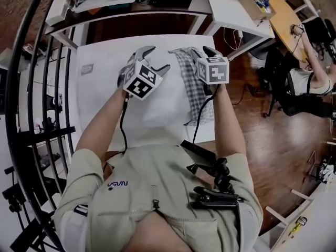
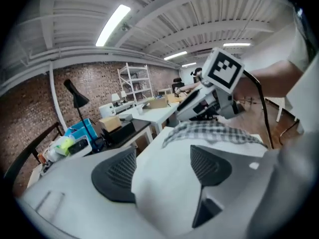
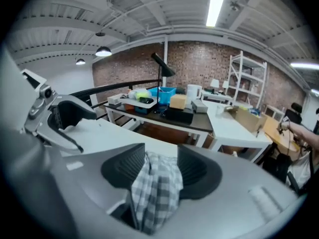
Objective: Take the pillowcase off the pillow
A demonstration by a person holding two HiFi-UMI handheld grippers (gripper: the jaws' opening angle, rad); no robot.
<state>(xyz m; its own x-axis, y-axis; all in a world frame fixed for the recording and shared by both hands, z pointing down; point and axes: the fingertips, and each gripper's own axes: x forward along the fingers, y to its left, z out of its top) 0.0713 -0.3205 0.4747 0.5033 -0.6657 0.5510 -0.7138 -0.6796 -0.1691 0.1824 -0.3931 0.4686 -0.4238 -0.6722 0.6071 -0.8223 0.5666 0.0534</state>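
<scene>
The checked grey-and-white pillowcase (image 1: 191,83) lies in a crumpled strip on the right part of the white-topped table (image 1: 100,88). I cannot tell a white pillow apart from that white surface. My right gripper (image 1: 202,52) hovers over the pillowcase's far end. In the right gripper view the checked cloth (image 3: 157,188) fills the gap between the spread jaws of my right gripper (image 3: 162,166), and the pads do not press on it. My left gripper (image 1: 154,59) is held to the left of the cloth, open, with only white surface between its fingers (image 2: 117,176). The right gripper (image 2: 202,103) shows above the cloth (image 2: 214,131).
A dark desk (image 1: 131,7) with a cluttered tray stands behind the table, and a white desk (image 1: 231,9) stands at the back right. A black railing (image 1: 31,114) runs along the left. A seated person (image 1: 310,83) is at the far right, on wood floor (image 1: 273,146).
</scene>
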